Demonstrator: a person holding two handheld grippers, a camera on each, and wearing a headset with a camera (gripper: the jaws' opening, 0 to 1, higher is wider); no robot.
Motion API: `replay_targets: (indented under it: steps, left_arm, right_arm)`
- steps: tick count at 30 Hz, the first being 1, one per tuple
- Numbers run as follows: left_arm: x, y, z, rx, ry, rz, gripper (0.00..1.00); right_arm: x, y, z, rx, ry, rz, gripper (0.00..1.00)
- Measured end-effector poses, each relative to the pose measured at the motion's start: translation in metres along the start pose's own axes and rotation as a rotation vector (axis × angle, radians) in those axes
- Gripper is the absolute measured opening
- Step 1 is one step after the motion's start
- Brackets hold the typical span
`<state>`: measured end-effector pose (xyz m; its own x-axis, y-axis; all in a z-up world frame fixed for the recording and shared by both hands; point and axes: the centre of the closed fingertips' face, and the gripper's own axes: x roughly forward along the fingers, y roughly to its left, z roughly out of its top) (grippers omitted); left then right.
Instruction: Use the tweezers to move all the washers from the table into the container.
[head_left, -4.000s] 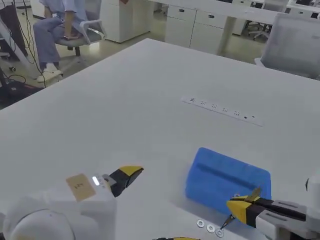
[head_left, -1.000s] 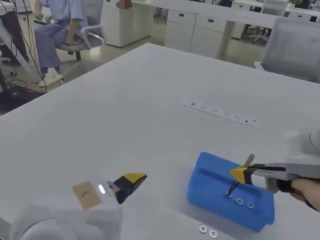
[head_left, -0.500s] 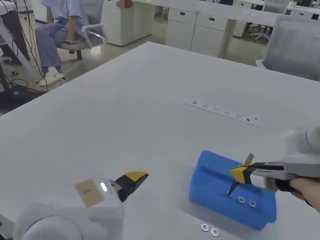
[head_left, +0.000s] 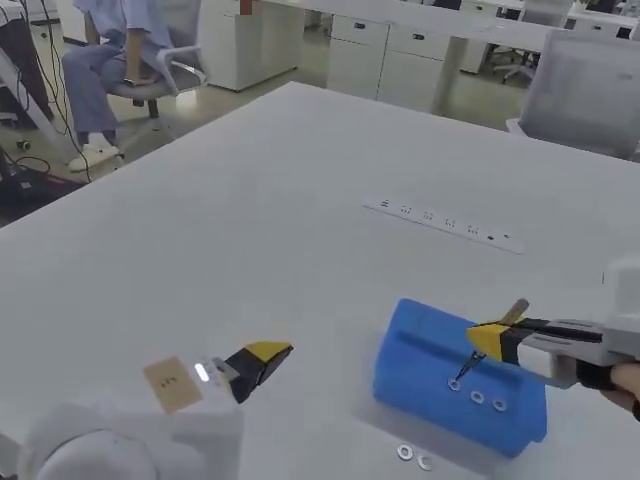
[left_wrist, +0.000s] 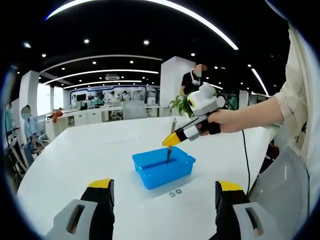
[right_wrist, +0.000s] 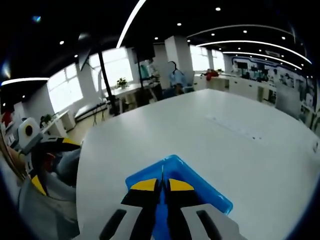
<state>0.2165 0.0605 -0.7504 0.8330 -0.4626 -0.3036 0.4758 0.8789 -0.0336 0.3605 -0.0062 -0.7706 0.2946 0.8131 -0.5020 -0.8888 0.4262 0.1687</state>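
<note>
Right gripper (head_left: 487, 337) holds tweezers (head_left: 462, 376) over blue container (head_left: 415, 345).
Its fingers clamp the tweezers; left gripper (left_wrist: 165, 185) fingers spread wide; two washers (head_left: 405, 452) beside container.

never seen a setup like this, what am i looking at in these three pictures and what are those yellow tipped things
No robot: a person holds the left hand-held gripper, open and empty, and the right hand-held gripper, shut on tweezers that point down into a blue container. The wide picture comes from a headset camera; the two round ones come from a camera on each hand-held gripper. On the white table, two washers lie inside the container, two more washers lie beside it, and a power strip sits farther back.
</note>
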Motion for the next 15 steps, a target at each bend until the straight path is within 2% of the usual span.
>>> replay_targets:
  steps: [4,9,15]
  left_arm:
    - [0.0,0.0,0.0,0.0,0.0,0.0,0.84]
    - [0.0,-0.001,0.0,0.0,0.0,-0.003,0.84]
    - [0.0,0.0,-0.001,0.001,0.002,0.0,0.84]
  right_arm:
    - [-0.006,0.009,0.007,0.003,-0.03,0.014,0.03]
    - [-0.011,0.028,0.013,0.019,-0.07,0.049,0.03]
    - [-0.006,0.049,0.003,0.029,-0.065,0.098,0.03]
